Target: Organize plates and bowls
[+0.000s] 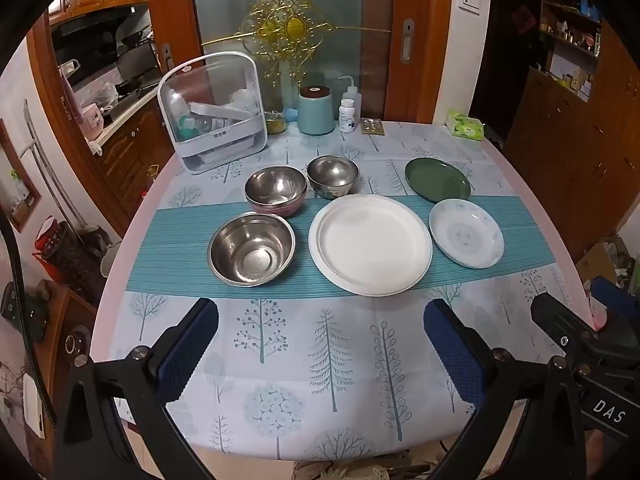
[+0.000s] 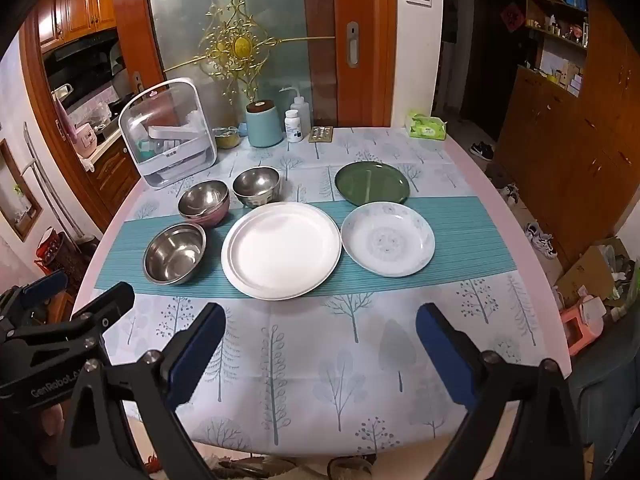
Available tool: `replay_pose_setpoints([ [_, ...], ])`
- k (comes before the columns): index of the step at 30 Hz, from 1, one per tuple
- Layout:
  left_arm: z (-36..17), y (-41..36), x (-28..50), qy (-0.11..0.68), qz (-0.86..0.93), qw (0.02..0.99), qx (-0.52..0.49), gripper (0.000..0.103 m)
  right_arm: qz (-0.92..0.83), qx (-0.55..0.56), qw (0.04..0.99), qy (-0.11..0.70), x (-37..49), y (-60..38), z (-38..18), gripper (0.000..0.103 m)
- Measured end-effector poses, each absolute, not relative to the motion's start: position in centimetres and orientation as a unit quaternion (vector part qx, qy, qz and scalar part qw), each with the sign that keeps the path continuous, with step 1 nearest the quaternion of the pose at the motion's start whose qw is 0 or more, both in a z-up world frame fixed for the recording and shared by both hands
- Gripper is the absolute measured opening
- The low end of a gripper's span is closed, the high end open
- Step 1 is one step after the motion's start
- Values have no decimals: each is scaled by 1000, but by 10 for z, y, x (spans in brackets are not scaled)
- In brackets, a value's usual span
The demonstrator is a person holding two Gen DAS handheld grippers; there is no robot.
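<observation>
Left gripper (image 1: pixel 320 340), right gripper (image 2: pixel 320 340): both spread wide, level, side by side.

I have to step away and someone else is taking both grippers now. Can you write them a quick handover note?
Left gripper: open, empty, hovering over the table's near edge. Right gripper: the same.
Three stainless steel bowls sit apart on the left: large near bowl, pink-sided bowl, small far bowl.
Plates on the right: big white plate, floral white dish, green plate.
Done: nothing stacked.
Left: nest bowls, stack plates.
</observation>
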State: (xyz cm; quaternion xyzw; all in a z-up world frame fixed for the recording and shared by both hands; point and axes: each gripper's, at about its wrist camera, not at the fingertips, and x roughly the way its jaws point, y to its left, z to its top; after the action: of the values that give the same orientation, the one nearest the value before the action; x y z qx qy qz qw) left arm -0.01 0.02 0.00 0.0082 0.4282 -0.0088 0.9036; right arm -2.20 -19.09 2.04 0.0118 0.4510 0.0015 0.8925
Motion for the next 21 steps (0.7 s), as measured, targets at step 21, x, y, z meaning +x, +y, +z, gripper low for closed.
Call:
replay_pose_setpoints([
  [21,-8,-2,-2,437,-7,899,11,102,2,12,890,456,-15,-189,15,97],
])
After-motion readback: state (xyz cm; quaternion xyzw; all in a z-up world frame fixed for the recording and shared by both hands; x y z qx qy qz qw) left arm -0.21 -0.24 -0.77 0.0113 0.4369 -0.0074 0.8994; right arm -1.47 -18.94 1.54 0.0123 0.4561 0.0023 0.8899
